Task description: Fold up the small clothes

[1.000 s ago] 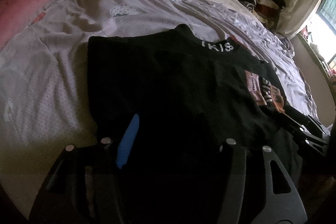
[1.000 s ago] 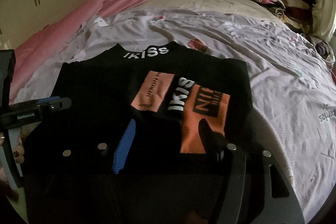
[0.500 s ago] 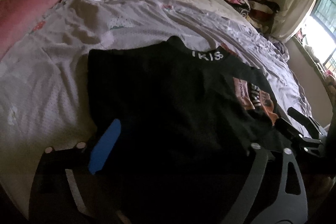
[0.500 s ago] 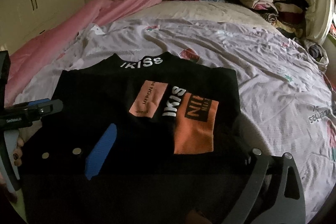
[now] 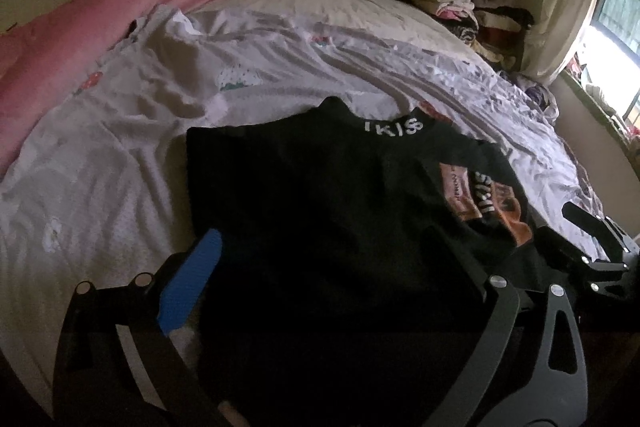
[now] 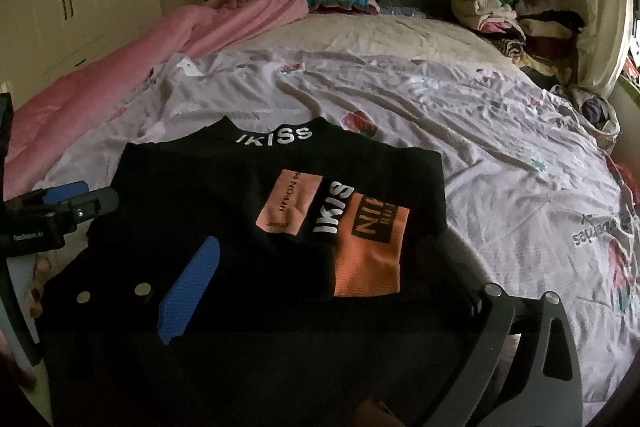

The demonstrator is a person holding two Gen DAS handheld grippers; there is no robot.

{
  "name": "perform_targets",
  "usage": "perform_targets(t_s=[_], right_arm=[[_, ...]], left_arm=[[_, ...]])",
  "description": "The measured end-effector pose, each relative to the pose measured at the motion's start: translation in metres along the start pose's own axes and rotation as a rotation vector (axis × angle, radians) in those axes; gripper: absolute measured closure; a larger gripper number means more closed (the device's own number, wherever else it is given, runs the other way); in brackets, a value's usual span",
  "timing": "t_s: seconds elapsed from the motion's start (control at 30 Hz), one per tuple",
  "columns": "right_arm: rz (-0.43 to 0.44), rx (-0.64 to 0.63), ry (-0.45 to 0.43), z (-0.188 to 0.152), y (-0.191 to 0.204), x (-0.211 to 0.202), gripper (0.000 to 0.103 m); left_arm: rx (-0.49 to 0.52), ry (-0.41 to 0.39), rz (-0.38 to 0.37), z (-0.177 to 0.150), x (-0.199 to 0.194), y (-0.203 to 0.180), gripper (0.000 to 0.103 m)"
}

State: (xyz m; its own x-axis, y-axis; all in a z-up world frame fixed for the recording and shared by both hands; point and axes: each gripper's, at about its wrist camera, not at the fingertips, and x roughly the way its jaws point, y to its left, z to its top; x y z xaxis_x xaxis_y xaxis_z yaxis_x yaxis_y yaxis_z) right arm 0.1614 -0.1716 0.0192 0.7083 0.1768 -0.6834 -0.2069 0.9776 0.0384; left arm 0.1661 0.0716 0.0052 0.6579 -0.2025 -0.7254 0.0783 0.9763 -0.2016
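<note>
Change: both claws opened wide since a second ago and drew back.
Bed [image 6: 500,155]: spreads far ahead of both claws.
Black shirt [image 6: 224,195]: flat, just ahead of both claws, released.
Left claw [image 5: 332,263]: fingers apart, empty.
Right claw [image 6: 324,263]: fingers apart, empty.
Meaning: probably this fold is finished.

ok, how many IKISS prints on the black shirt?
2. One on the collar of the black shirt, one vertical on the chest between the pink patch and orange patch. Underside hidden, so more possible.
</note>
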Motion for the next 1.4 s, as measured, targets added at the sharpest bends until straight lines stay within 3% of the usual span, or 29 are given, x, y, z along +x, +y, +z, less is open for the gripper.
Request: perform_targets(t_s=[0.7,1.4], right_arm=[[0.013,0.044,-0.093,-0.003,-0.016,-0.057,0.005],[0.006,0.055,-0.167,-0.011,-0.027,-0.108,0.005]], left_arm=[[0.014,-0.049,0.046,-0.018,-0.044,-0.018,0.01],[0.05,-0.093,0.03,-0.041,-0.089,-0.041,0.01]])
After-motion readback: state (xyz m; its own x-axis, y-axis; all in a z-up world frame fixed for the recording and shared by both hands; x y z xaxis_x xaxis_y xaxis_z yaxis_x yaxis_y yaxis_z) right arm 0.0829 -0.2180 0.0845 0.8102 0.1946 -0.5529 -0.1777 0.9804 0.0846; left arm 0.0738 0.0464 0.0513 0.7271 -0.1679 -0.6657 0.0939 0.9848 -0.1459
